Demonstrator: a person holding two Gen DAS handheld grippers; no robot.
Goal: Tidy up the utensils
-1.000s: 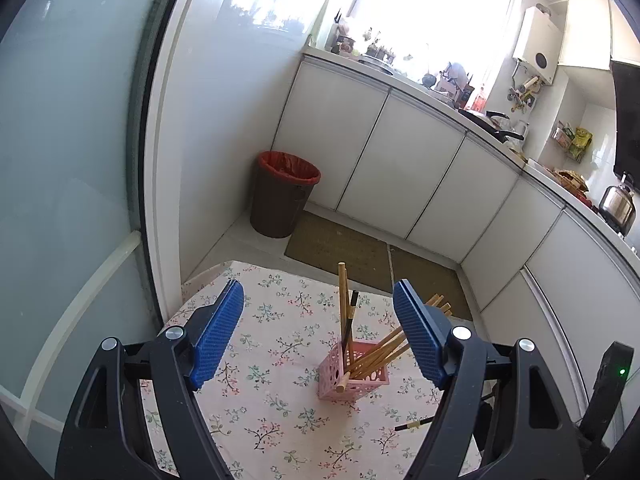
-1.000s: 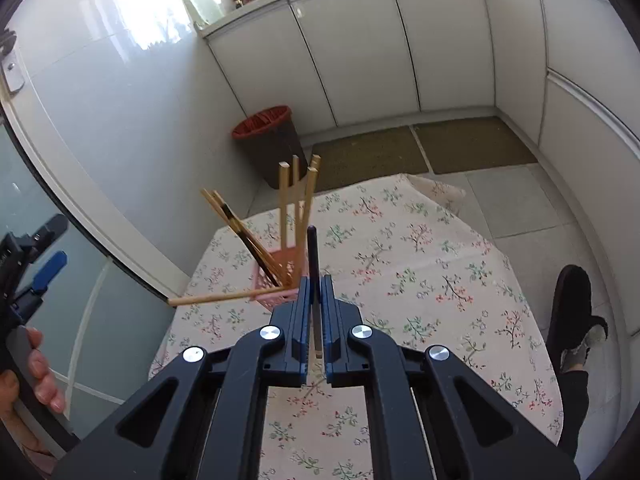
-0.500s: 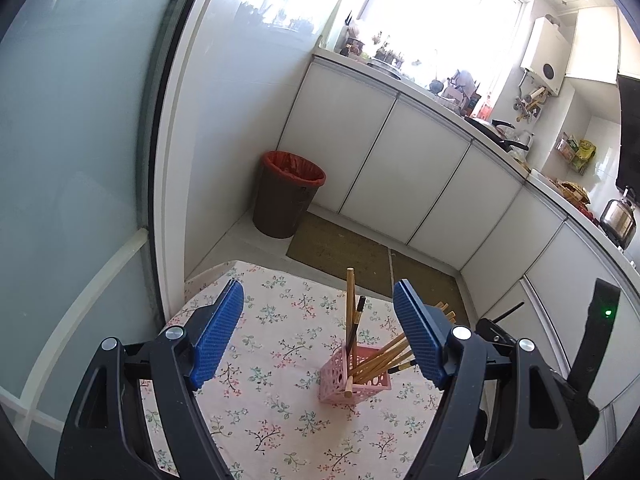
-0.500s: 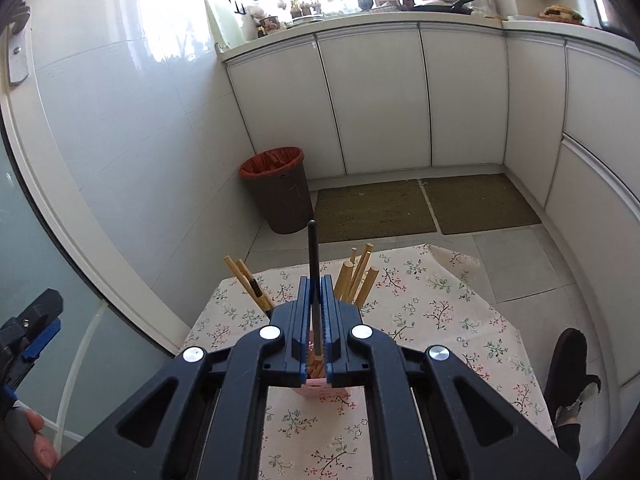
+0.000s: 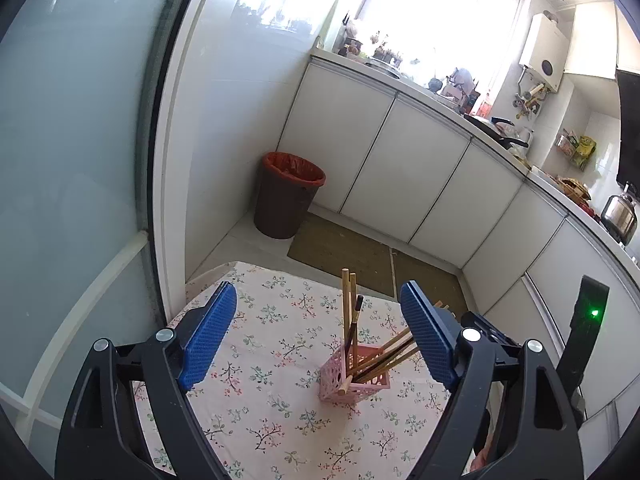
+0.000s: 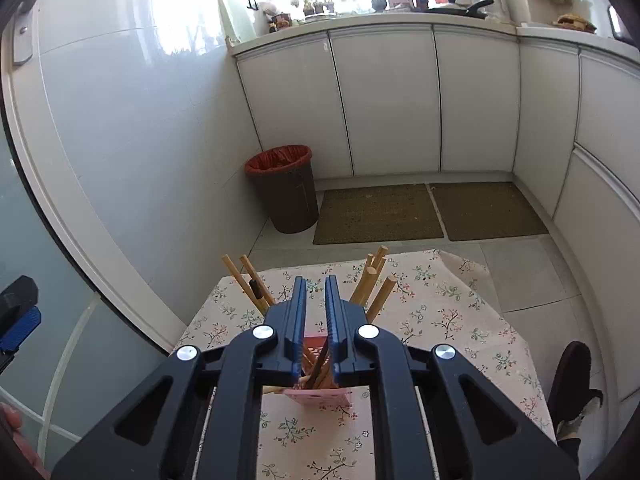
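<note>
A pink lattice holder [image 5: 354, 374] stands on the floral tablecloth [image 5: 260, 364] with several wooden and dark chopsticks [image 5: 347, 304] leaning in it. My left gripper [image 5: 318, 340] hangs open in front of it, nothing between its blue pads [image 5: 208, 340]. My right gripper [image 6: 316, 284] hovers right over the holder [image 6: 320, 394]. Its jaws are opening, a narrow gap showing. A dark chopstick [image 6: 321, 364] slants loose in that gap, its lower end in the holder and the pads off it. More wooden chopsticks [image 6: 374, 280] fan out either side.
A brown bin with a red liner [image 6: 286, 188] stands on the floor beyond the table's far edge, beside two green mats [image 6: 378, 212]. White cabinets [image 5: 400, 168] run along the back. A person's slippered foot [image 6: 572, 384] is at the table's right.
My right gripper carried the dark chopstick over the holder. Its jaws have parted and the chopstick has slid down from sticking up above the fingertips into the holder. The left gripper kept still.
</note>
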